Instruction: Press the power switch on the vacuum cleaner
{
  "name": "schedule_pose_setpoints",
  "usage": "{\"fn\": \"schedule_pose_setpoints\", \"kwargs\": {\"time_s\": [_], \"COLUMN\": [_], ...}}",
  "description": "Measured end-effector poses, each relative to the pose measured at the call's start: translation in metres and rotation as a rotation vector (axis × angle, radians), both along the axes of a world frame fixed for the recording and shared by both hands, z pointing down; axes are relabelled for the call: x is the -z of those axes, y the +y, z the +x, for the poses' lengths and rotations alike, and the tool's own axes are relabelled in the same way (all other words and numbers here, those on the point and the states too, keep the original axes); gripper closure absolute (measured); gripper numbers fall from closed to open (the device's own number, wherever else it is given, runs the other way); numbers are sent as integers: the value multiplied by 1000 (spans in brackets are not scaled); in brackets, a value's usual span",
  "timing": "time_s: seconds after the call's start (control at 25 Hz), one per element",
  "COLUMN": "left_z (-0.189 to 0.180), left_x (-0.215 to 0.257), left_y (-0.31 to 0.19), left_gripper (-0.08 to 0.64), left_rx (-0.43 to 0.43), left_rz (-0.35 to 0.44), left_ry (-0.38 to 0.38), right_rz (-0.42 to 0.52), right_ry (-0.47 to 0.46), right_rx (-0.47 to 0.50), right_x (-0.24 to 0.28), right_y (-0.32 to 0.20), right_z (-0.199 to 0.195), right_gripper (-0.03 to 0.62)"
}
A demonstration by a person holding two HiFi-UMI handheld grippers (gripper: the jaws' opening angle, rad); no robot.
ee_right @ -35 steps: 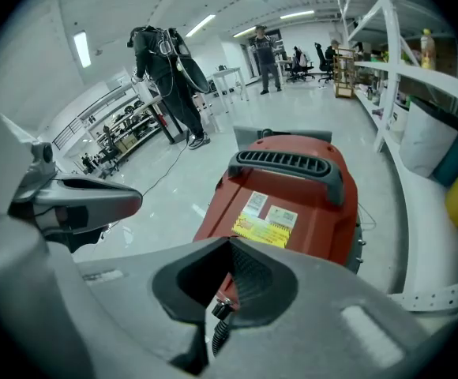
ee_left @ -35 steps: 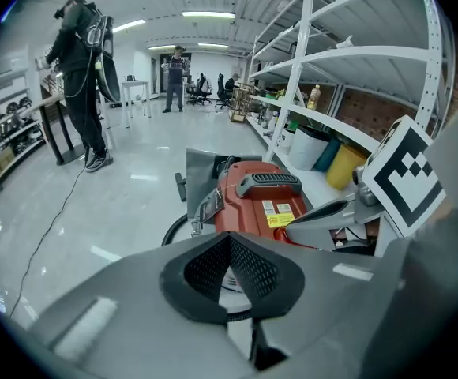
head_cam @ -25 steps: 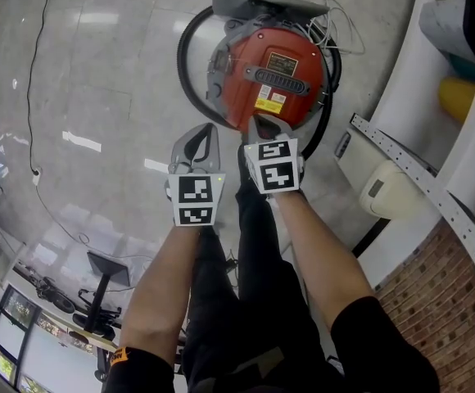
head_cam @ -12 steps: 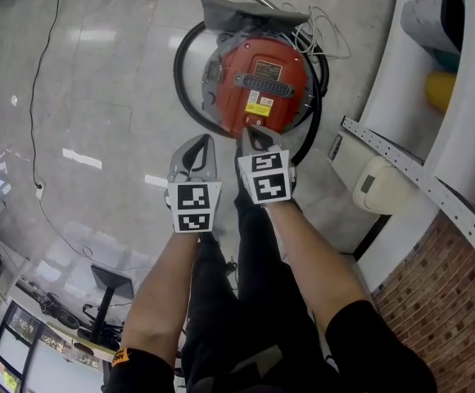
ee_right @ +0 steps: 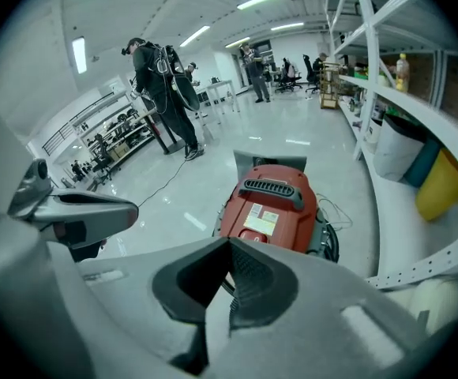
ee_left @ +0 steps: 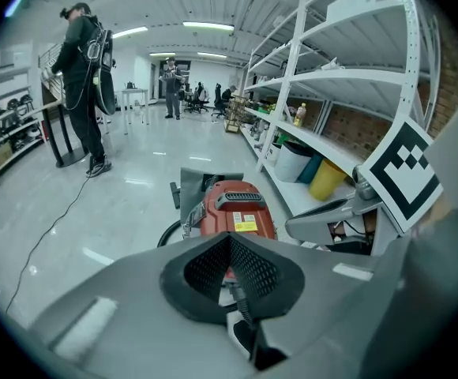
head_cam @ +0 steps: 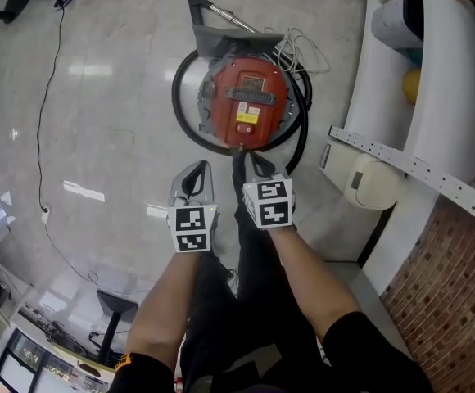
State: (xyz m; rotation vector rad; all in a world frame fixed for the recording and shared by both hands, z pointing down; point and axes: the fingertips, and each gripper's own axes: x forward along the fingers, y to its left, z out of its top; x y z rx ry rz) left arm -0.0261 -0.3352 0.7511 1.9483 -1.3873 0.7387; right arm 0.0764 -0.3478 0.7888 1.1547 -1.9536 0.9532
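Right claw [head_cam: 245, 157] near vacuum cleaner [head_cam: 246, 105], hose [head_cam: 177, 97]

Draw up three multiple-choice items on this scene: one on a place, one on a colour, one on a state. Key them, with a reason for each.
1. Where does the vacuum cleaner stand?
A. on a cart
B. on the floor, ahead of the right gripper
C. hanging on a wall

2. What colour is its body?
A. blue
B. green
C. red

3. How do the right gripper's jaws stand?
A. shut, with nothing between them
B. wide apart
C. shut on a cloth

Key:
1 B: the head view shows it on the grey floor beyond the jaw tips.
2 C: every view shows a red shell.
3 A: the right gripper view shows the tips touching, with nothing held.
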Motion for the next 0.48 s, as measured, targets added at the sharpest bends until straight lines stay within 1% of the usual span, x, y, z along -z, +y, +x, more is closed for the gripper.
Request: {"fn": "schedule_pose_setpoints", "kwargs": {"time_s": [0.2,0.48], "left_z": [2,0], "left_x": [27,70], "left_y": [23,62], "left_gripper": [545,545], "left_rx": [14,-20], "left_rz": [46,118], "left_ry": [42,71], "right_rz": [62,162], "right_ry": [-2,-23], "right_rx": [-56,-106], "right_x": [30,79], "right_y": [20,57], "right_z": [11,15], "right_gripper": [600,600]}}
